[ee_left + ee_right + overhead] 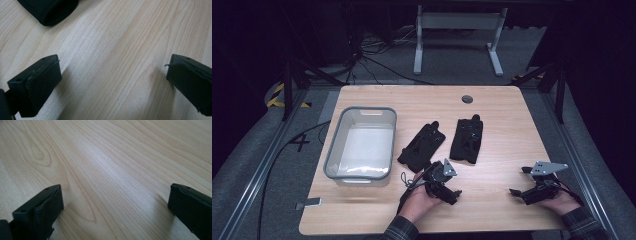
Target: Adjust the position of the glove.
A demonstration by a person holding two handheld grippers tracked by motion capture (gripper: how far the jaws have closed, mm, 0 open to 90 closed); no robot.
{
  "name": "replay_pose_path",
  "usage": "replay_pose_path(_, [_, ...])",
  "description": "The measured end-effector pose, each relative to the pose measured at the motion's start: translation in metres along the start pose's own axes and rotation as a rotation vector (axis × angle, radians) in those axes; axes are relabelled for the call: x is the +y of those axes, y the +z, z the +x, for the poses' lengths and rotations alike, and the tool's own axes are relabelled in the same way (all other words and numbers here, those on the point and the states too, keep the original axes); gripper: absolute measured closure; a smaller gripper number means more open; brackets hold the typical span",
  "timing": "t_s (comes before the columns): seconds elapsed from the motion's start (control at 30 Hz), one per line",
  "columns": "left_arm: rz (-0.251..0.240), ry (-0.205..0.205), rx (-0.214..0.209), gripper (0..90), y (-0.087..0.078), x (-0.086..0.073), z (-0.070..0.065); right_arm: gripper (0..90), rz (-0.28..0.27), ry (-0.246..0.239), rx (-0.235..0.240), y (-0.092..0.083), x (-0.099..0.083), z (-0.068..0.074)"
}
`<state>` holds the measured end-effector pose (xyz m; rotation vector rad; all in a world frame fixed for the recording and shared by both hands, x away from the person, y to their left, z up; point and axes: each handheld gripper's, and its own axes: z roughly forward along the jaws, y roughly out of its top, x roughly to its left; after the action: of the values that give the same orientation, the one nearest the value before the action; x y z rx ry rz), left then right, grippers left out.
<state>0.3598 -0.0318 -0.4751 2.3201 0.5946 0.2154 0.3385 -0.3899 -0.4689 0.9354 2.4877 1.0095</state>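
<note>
Two black gloves lay mid-table. The left glove (422, 146) sat just right of the grey bin (332, 145), tilted, its cuff toward the near-left. The right glove (467, 139) lay just beside it, apart and more upright. The bin stood on the left part of the wooden table (497, 200); its inside looked bare, though glare on the bottom made that hard to confirm.

The left gripper (439, 172) rested in the person's left hand (419, 200) at the near edge, pointed toward the near end of the left glove. Its jaws were spread wide with nothing between them. In the left gripper view the pads (43, 83) hovered over bare wood, and the glove's rounded dark edge (50, 11) showed at the far left, not yet reached.

The right gripper (518, 191) sat at the near right, well apart from both gloves, also released and holding nothing. In the right gripper view its pads (45, 211) faced bare wood grain.

Judged step: the very start, an approach to the left glove before any grasp. Neither glove was lifted.

Next move probably called for easing the left gripper forward so that one jaw went over the cuff edge, then pinching the fabric. The cloth was flat and limp, so a low angle against the table was likely needed to catch it. The bin looked like the likely drop place.
</note>
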Motion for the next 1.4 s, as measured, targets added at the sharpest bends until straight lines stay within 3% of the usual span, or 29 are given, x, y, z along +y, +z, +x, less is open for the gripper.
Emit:
replay_pose_path(0.17, [0.002, 0.008, -0.006, 0.0, 0.0, 0.0, 0.001, 5.1, 0.014, -0.008, 0.008, 0.0, 0.003, 0.0])
replay_pose_path(0.23, [0.004, 0.012, -0.01, 0.0, -0.001, 0.0, 0.001, 18.2, 0.013, -0.016, 0.021, -0.002, 0.006, 0.0])
replay_pose_path(0.43, [0.003, 0.013, -0.011, 0.0, -0.001, -0.001, 0.001, 29.8, -0.009, -0.024, 0.038, -0.001, 0.018, 0.0])
replay_pose_path(0.6, [0.002, 0.02, -0.015, 0.0, 0.0, 0.0, 0.002, 49.7, -0.043, -0.059, 0.071, 0.003, 0.033, 0.001])
replay_pose_path(0.77, [0.002, 0.02, -0.015, 0.0, 0.0, 0.0, 0.002, 61.7, -0.072, -0.061, 0.103, 0.005, 0.043, -0.001])
replay_pose_path(0.9, [0.002, 0.022, -0.017, 0.0, 0.0, 0.0, 0.002, 80.8, -0.083, -0.07, 0.121, 0.011, 0.054, -0.005])
replay_pose_path(1.03, [0.003, 0.023, -0.017, 0.0, 0.0, 0.0, 0.002, 89.3, -0.092, -0.077, 0.127, 0.015, 0.063, -0.006])
replay_pose_path(1.4, [0.004, 0.027, -0.02, 0.0, 0.0, 0.0, 0.002, 89.8, -0.089, -0.109, 0.158, 0.036, 0.088, -0.001])
